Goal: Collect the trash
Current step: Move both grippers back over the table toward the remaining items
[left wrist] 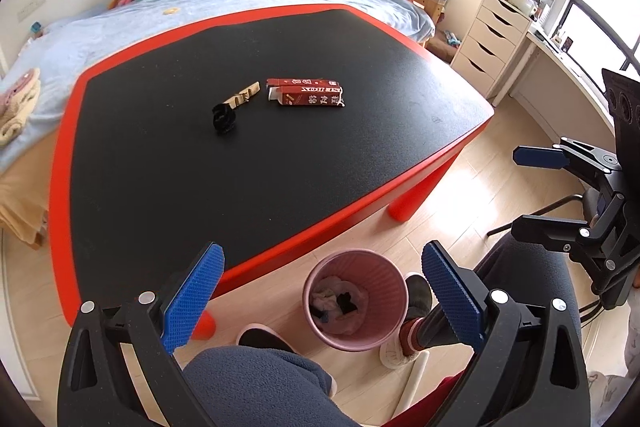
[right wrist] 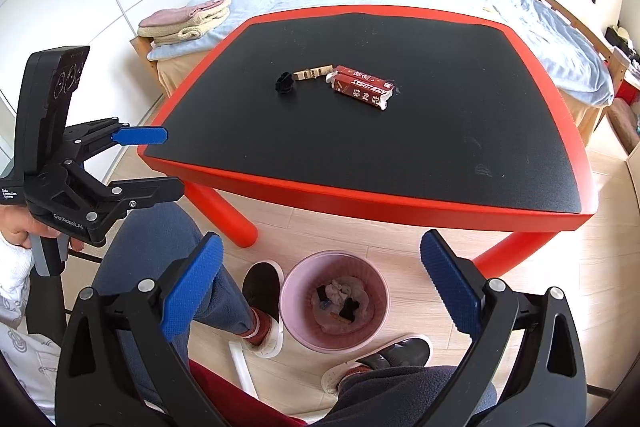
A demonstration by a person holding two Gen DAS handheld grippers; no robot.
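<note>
While unheld, red carton [left wrist: 306, 93] on table [left wrist: 280, 187].

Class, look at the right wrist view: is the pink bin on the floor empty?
No: the pink bin already holds crumpled tissue and some dark scraps.

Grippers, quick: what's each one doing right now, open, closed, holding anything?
Left gripper: open, holding nothing.
Right gripper: open, holding nothing.

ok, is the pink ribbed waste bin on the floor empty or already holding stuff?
Not empty. The pink ribbed waste bin holds crumpled pale material and a few dark scraps at the bottom, well below its rim.
</note>
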